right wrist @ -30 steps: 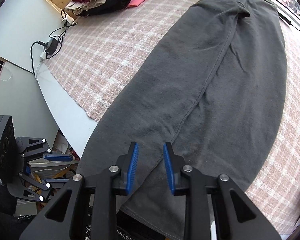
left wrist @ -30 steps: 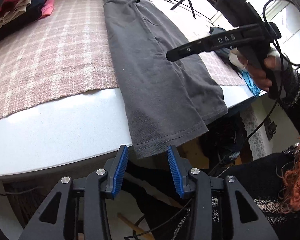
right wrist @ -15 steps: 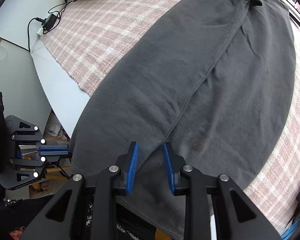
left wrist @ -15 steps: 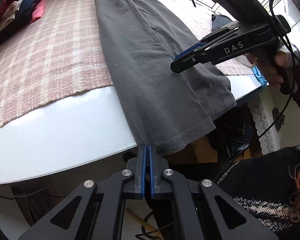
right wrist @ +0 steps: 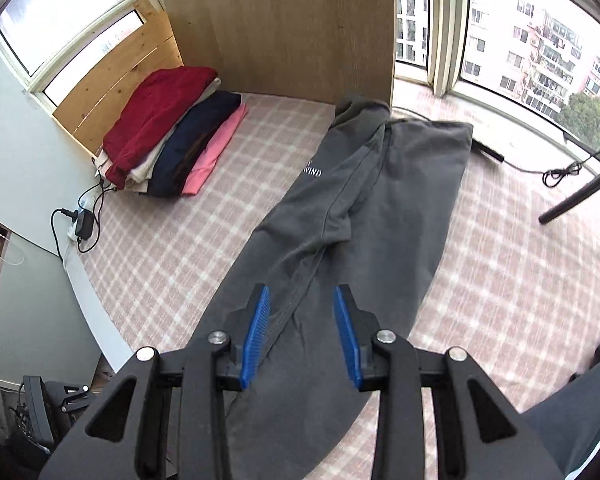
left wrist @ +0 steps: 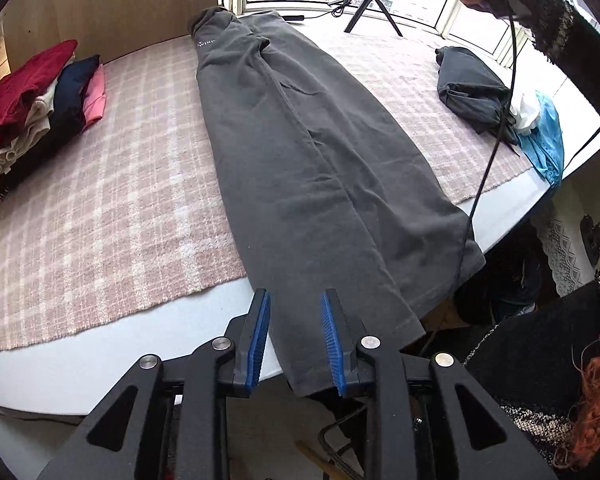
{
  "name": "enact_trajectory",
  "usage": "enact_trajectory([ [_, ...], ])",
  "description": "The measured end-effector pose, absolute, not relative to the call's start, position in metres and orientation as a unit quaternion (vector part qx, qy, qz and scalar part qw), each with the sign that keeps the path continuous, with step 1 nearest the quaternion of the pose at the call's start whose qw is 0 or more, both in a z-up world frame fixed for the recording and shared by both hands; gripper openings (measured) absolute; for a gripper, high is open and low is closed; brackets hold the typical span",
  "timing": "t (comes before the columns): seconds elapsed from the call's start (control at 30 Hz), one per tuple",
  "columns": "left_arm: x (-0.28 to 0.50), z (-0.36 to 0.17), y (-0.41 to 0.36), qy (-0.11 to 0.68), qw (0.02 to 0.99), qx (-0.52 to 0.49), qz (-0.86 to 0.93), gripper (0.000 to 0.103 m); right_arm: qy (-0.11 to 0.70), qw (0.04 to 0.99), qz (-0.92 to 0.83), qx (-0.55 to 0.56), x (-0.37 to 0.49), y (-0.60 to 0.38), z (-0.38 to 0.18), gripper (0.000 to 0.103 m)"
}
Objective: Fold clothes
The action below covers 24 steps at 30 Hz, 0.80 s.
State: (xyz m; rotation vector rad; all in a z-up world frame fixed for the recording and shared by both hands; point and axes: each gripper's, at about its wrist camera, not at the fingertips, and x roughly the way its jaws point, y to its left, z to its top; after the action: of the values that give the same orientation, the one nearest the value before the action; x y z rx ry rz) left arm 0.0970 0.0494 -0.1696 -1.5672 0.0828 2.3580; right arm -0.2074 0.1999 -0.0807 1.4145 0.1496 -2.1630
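**Both jaws parting above the grey trousers, nothing gripped**

At the far left of the desk [left wrist: 100,364], a white surface under a pink-and-cream checked woven cloth [left wrist: 112,200], sits a stack of folded clothes [left wrist: 40,100] in red, cream, navy and pink against the wooden panel.

The left gripper [left wrist: 294,334] hangs over the near edge of the desk. Its blue-padded jaws stand a modest way apart and are opening. The hem of the long dark grey cotton trousers [left wrist: 300,152] shows in the gap between them, where it droops over the desk edge, but the pads do not press on the cloth.

The trousers lie flat and lengthwise along the middle of the checked cloth, one leg on the other, waistband at the far end by the window.

The right gripper [right wrist: 302,328] is held above the middle of the trousers [right wrist: 372,216], pointing down. Its jaws are likewise part open and widening, with only the fabric far beneath seen through the gap; they hold nothing.

Further right on the cloth, a crumpled dark grey garment [left wrist: 472,88] lies near a blue one [left wrist: 548,140] at the desk's edge.
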Motion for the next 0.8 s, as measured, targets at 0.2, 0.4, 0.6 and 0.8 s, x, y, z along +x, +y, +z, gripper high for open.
enact_trajectory([
  [0.2, 0.035, -0.181, 0.070, 0.016, 0.120, -0.563, 0.817, 0.027, 0.136, 0.293, -0.807, 0.494, -0.324, 0.135, -0.080, 0.046],
  [0.4, 0.002, -0.209, 0.068, -0.004, 0.081, -0.601, 0.795, 0.027, 0.192, 0.303, -0.772, 0.524, -0.418, 0.078, -0.130, 0.046],
  [0.6, -0.008, -0.222, 0.062, -0.029, 0.065, -0.618, 0.783, 0.031, 0.235, 0.302, -0.736, 0.559, -0.462, 0.047, -0.182, 0.046],
  [0.8, -0.009, -0.225, 0.076, -0.010, 0.078, -0.617, 0.783, 0.048, 0.251, 0.322, -0.711, 0.572, -0.473, 0.046, -0.211, 0.045],
])
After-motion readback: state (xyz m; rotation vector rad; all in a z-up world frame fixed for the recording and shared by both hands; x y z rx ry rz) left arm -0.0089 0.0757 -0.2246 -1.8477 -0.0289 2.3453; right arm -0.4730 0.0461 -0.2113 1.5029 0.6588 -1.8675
